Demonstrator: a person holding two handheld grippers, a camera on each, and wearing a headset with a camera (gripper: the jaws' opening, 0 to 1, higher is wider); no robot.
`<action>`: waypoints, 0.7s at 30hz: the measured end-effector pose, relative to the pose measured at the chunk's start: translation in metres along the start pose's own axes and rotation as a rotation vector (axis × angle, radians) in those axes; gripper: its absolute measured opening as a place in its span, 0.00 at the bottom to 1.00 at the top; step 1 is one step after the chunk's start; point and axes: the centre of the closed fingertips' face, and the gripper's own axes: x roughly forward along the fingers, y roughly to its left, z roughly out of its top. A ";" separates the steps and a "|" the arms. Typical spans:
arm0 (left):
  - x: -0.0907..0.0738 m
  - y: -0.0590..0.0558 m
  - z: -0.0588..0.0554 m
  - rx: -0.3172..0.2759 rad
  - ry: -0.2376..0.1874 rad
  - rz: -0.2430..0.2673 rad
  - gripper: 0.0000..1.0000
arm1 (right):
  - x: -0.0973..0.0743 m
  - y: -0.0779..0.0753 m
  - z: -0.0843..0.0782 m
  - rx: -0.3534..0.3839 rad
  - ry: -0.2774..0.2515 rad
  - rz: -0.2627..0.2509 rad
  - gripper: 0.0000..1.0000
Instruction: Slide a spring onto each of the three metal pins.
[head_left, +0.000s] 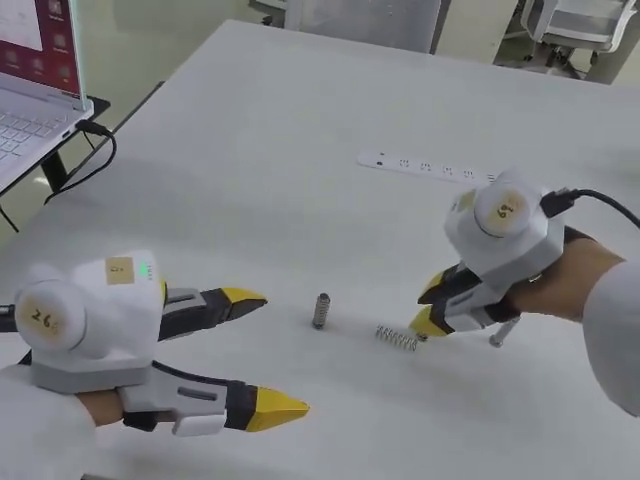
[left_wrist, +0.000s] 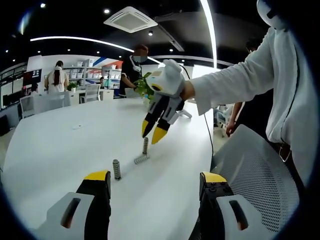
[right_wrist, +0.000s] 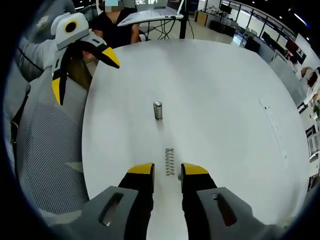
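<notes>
Just ahead of the right tool lies a spring

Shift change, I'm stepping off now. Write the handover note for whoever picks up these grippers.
Left gripper: open, holding nothing.
Right gripper: open, tips at one end of the loose spring lying flat.
Centre pin stands upright and seems to carry a spring already.
Another pin, apparently bare, is beside the right gripper.
To do: grip the loose spring, slide it on, then finish remaining pins.
</notes>
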 end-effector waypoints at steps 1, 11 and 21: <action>0.000 0.000 0.000 -0.001 0.001 0.000 0.69 | 0.001 0.000 0.000 0.000 0.000 0.002 0.19; -0.001 -0.001 -0.001 -0.006 -0.002 -0.001 0.68 | 0.028 0.005 -0.013 -0.045 0.088 0.023 0.18; -0.005 0.003 -0.005 -0.022 -0.009 0.013 0.67 | 0.053 0.000 -0.019 -0.089 0.173 0.032 0.17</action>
